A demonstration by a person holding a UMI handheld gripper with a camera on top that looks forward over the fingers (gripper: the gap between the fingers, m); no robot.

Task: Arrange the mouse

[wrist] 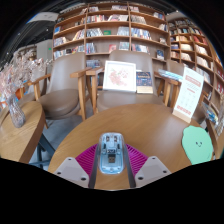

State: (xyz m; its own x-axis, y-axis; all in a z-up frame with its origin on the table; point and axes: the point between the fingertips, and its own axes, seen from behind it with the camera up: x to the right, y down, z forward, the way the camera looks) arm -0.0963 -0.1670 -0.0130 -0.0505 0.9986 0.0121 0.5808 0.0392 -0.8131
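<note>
A light grey-blue computer mouse [111, 153] sits between my fingers, lengthwise, over the near edge of a round wooden table [150, 125]. My gripper [111, 166] is shut on it. The magenta pads [88, 158] press against both of its sides. The mouse's underside is hidden, so I cannot tell whether it rests on the table or is lifted.
A green card [198, 145] lies on the table to the right of the fingers. An upright book [120, 76] and a leaning sign [188, 95] stand beyond the table. Chairs [65, 85] ring it. A second table with flowers [15, 85] is on the left, with bookshelves behind.
</note>
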